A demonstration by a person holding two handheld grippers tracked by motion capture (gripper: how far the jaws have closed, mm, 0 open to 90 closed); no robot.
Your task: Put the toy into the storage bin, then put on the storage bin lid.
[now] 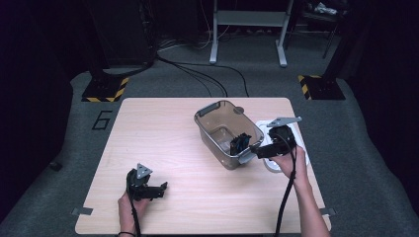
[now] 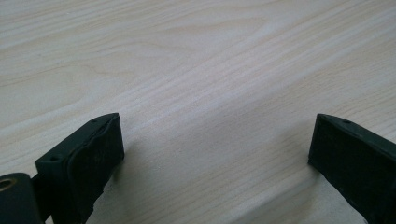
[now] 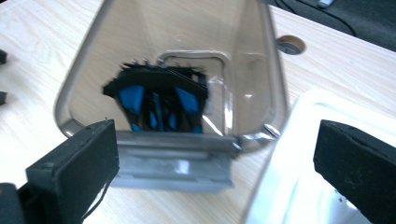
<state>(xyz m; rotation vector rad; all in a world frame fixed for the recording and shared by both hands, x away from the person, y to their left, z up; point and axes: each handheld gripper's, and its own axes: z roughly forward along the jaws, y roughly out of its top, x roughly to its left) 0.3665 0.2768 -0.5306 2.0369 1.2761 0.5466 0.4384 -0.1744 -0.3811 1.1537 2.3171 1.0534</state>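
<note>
1. The black-and-blue object (image 3: pixel 156 100) lies inside the clear smoky plastic bin (image 1: pixel 216 139) with grey handles, toward the light wooden table's (image 1: pixel 163 143) right edge.
2. Your right gripper (image 1: pixel 261 150) stands wide open and empty at the bin's near handle; back it straight off.
3. Mind the white lid (image 3: pixel 299 163) just beside the bin.
4. Your left gripper (image 1: pixel 157 190) stands open and empty near the front edge.

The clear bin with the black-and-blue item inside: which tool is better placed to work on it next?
Right. The right tool sits open at the clear bin, facing its grey handle and the black-and-blue item. The left tool, also open, rests over bare table well away.
</note>
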